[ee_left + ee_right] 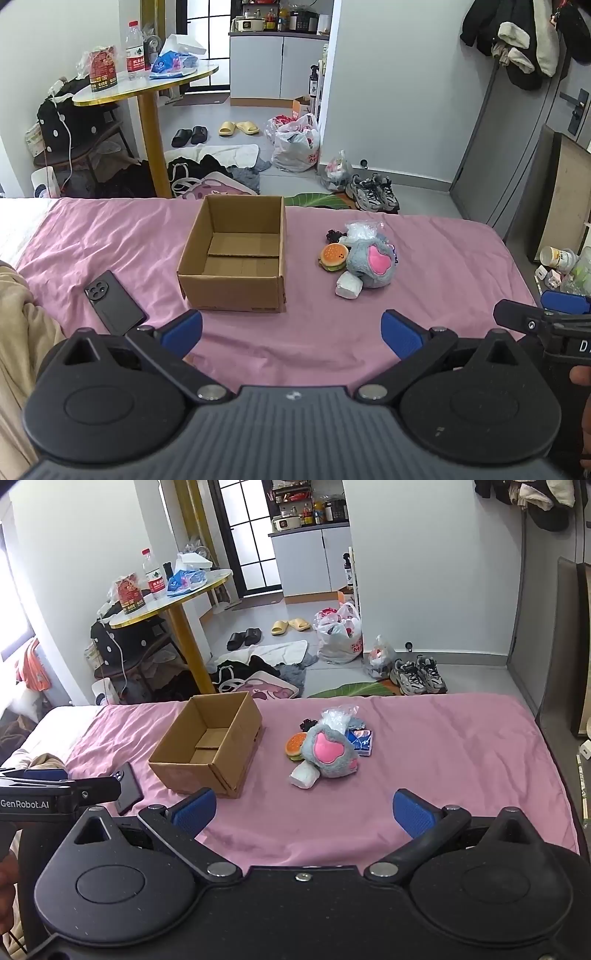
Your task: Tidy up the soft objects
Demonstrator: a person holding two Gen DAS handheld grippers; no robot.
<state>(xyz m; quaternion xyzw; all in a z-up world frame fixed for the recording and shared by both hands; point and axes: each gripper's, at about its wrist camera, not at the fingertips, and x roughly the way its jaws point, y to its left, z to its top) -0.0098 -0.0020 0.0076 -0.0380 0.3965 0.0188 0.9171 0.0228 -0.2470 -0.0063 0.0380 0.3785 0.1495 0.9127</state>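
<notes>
An open, empty cardboard box (236,258) (207,746) stands on the pink bed sheet (443,277) (443,757). To its right lies a small heap of soft things: a grey plush paw with a pink pad (373,264) (328,753), a burger toy (333,256) (294,746), a white soft roll (348,285) (304,775), a clear plastic bag (360,229) (336,716) and a blue packet (361,741). My left gripper (291,334) is open near the bed's front, nothing between its fingers. My right gripper (304,812) is open too, short of the heap.
A black phone (113,302) (127,788) lies on the sheet left of the box. Beige fabric (18,332) sits at the far left. Beyond the bed are a round table (147,85), shoes (375,192), bags (295,146) and clothes (221,170) on the floor.
</notes>
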